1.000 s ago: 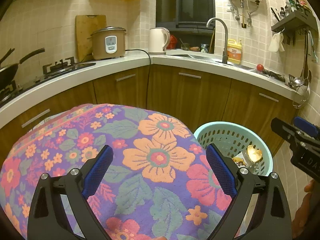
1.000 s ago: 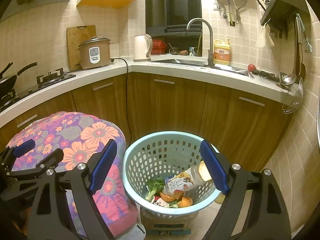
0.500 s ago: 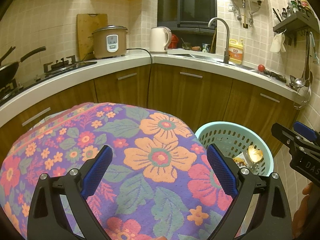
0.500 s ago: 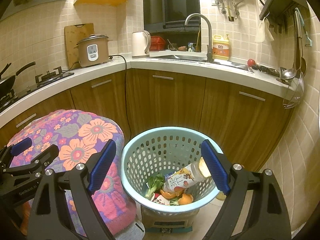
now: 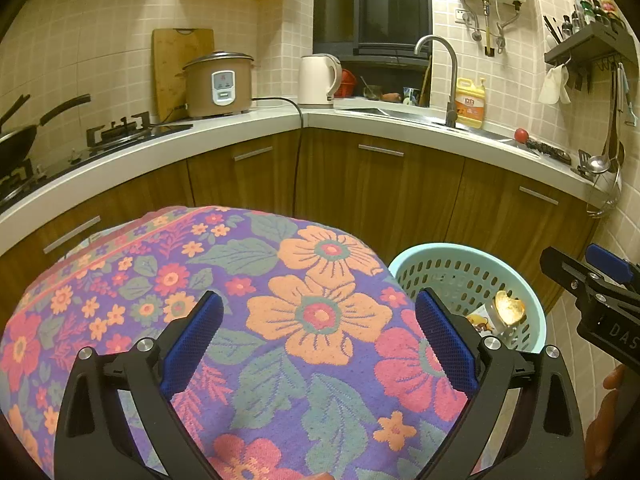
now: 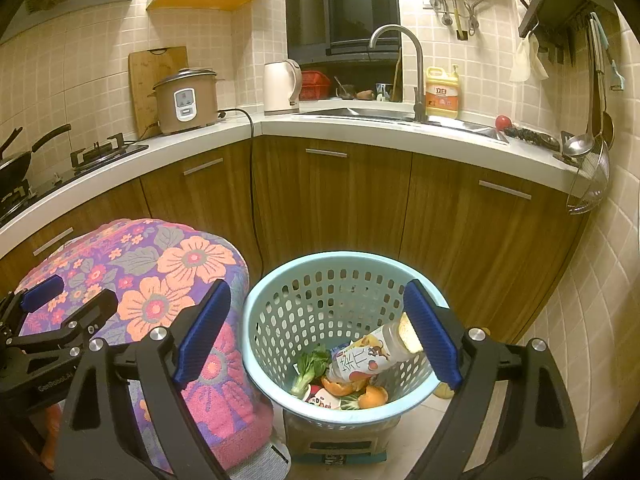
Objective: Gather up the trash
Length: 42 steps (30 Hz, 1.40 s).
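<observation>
Trash sits in the basket [image 6: 340, 408], lower center of the right wrist view: 1 bottle [image 6: 372, 356], greens [image 6: 310, 366], orange peel [image 6: 372, 396] and a small carton.

1. Right gripper [image 6: 316, 336]: fingers wide open, holding nothing. The basket lies directly ahead of and below them.
2. Left gripper [image 5: 320, 340]: fingers wide open, holding nothing. They hang over the floral cloth [image 5: 280, 300], which shows no trash.
3. Key relation: the bottle leans on the basket wall, cap end toward the right side of the frame, long axis running lower left to upper right. Its cap end lies just beside the right gripper's right finger in the picture.
4. The right gripper is the nearer to the basket; in the left wrist view the basket shows at the right edge only.
5. Judgement: collection appears complete.
</observation>
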Motion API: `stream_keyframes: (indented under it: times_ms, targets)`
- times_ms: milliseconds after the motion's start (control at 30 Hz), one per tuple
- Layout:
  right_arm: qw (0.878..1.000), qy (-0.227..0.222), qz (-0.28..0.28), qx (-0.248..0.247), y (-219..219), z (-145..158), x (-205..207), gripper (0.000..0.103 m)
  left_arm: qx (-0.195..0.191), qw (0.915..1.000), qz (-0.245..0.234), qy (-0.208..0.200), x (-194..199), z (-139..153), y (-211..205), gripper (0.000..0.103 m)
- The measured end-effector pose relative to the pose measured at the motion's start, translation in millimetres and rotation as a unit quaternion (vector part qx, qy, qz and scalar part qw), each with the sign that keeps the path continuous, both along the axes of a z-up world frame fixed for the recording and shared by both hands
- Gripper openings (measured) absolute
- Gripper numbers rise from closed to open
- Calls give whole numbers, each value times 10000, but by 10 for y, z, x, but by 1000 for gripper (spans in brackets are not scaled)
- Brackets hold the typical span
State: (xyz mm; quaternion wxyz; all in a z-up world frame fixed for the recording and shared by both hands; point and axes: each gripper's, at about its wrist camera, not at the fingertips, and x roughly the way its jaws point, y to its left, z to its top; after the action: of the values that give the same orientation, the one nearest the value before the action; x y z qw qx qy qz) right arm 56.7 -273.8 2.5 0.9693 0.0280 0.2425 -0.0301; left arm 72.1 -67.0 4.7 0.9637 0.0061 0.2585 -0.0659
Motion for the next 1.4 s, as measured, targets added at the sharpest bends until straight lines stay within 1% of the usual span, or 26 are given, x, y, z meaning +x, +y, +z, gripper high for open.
stream_keyframes:
  times_ms: [400,933,1400]
  targets:
    - [10000,50,-15,13,1,-53,5,85,3,10000,-15,4,-5,-2,1,94]
    - [10000,38,-22,8,-17,-37,17,85,-55,10000,-56,60,15,-11,11,94]
    - [10000,67,23,8,-21,-22,56,85,1,10000,-28,36,14,-1,6,94]
